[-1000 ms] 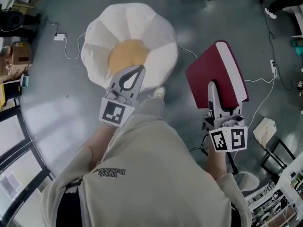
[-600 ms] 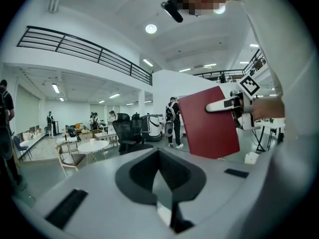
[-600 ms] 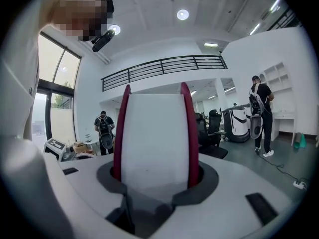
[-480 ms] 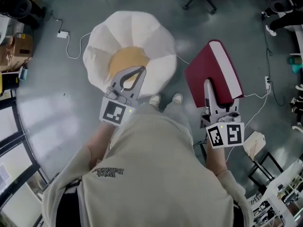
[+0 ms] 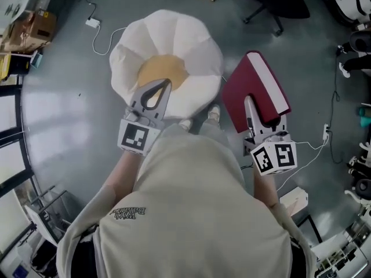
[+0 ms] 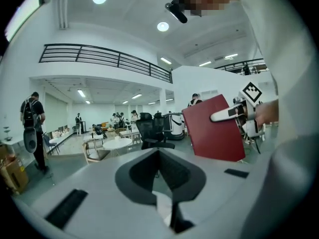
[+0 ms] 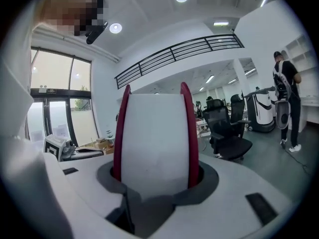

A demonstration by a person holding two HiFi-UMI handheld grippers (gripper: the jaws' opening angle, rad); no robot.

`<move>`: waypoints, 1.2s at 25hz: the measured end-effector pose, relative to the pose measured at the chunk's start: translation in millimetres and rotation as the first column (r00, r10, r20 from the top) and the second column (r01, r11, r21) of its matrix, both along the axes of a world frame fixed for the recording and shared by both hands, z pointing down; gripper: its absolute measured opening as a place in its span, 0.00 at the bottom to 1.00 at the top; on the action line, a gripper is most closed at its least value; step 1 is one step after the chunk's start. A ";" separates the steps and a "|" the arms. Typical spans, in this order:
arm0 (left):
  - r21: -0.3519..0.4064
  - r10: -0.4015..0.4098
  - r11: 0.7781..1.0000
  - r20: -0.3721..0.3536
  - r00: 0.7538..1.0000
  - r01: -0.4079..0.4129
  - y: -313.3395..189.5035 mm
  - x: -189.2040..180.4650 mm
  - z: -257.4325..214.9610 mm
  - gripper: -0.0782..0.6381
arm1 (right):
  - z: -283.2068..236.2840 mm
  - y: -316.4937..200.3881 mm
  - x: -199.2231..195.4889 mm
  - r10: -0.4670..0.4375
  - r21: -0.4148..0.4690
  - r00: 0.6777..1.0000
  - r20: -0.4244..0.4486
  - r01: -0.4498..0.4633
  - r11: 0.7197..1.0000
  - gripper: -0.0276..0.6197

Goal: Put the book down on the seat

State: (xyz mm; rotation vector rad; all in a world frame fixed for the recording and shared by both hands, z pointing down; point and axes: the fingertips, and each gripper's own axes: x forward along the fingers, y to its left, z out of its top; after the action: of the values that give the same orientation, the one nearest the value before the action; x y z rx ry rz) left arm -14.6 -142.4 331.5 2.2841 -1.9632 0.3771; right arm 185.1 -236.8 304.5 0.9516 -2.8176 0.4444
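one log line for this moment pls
right gripper: shut on book | book: held up, right of seat, not yet down | left gripper: shut, empty

Book [image 5: 236, 92] nearer the seat [image 5: 186, 38].

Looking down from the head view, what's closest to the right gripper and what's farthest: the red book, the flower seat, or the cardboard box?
1. Red book: clamped in the right gripper.
2. Flower seat: on the floor, to its left.
3. Cardboard box: far off, in the top left corner.
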 end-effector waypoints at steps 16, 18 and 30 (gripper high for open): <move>-0.041 -0.240 0.970 -0.024 0.970 0.239 -30.7 -22.7 30.2 0.12 | 47.2 -66.2 -84.7 -0.346 -0.135 0.938 -0.036 0.338 0.931 0.39; -0.053 -0.270 0.962 -0.034 0.962 0.268 -34.1 -28.3 39.6 0.12 | 57.4 -71.9 -99.1 -0.390 -0.157 0.919 -0.049 0.379 0.912 0.39; -0.150 -0.333 0.938 -0.146 0.932 0.312 -52.6 -73.6 134.2 0.12 | 174.7 -87.2 -202.4 -0.546 -0.258 0.828 -0.125 0.505 0.824 0.39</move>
State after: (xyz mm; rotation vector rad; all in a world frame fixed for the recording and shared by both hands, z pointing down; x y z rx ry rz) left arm -88.2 -195.0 465.6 1.8086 -2.1110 0.2533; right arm -17.3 -324.0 479.2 0.1335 -2.6231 0.5271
